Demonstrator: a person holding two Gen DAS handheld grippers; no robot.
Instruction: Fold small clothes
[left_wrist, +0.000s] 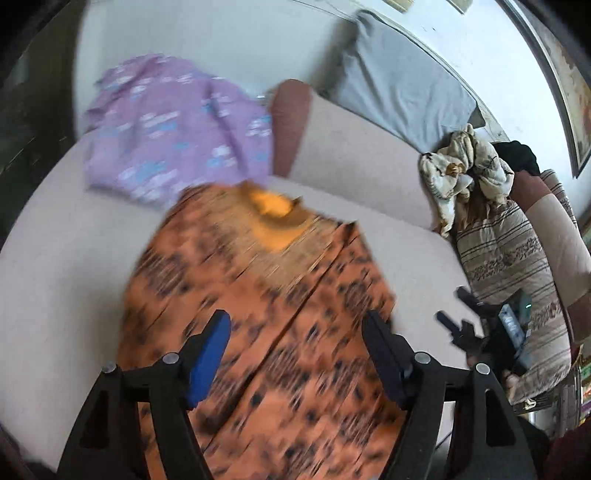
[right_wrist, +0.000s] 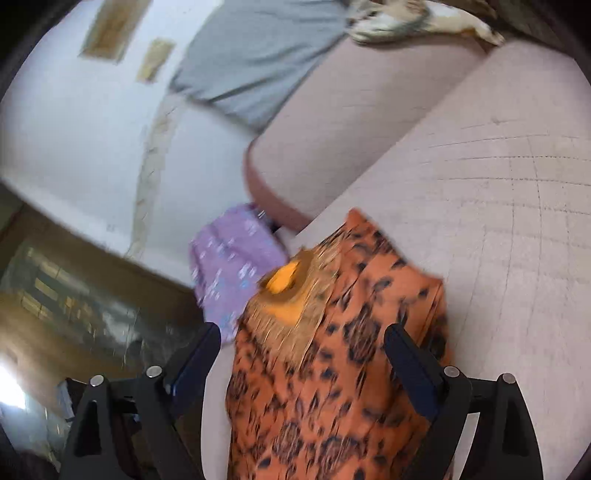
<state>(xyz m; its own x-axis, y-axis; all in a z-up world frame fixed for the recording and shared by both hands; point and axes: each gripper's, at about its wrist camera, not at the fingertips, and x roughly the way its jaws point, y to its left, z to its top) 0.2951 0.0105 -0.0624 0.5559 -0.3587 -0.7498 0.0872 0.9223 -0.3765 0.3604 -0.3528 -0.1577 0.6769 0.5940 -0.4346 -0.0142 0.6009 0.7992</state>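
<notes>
An orange garment with a black pattern and a yellow-lined neck (left_wrist: 266, 295) lies spread on the pale sofa seat (left_wrist: 66, 258); it also shows in the right wrist view (right_wrist: 332, 369). My left gripper (left_wrist: 297, 328) is open just above its lower part, holding nothing. My right gripper (right_wrist: 303, 343) is open over the same garment, empty; it shows in the left wrist view (left_wrist: 458, 310) at the garment's right. A purple printed garment (left_wrist: 173, 125) lies behind the orange one, and shows in the right wrist view (right_wrist: 236, 266). Both views are motion-blurred.
A grey cloth (left_wrist: 402, 81) hangs over the sofa back. A crumpled cream floral cloth (left_wrist: 465, 170) and a striped cushion (left_wrist: 517, 266) sit at the right end. Beyond the sofa's left end there is a dark wooden cabinet (right_wrist: 74, 295).
</notes>
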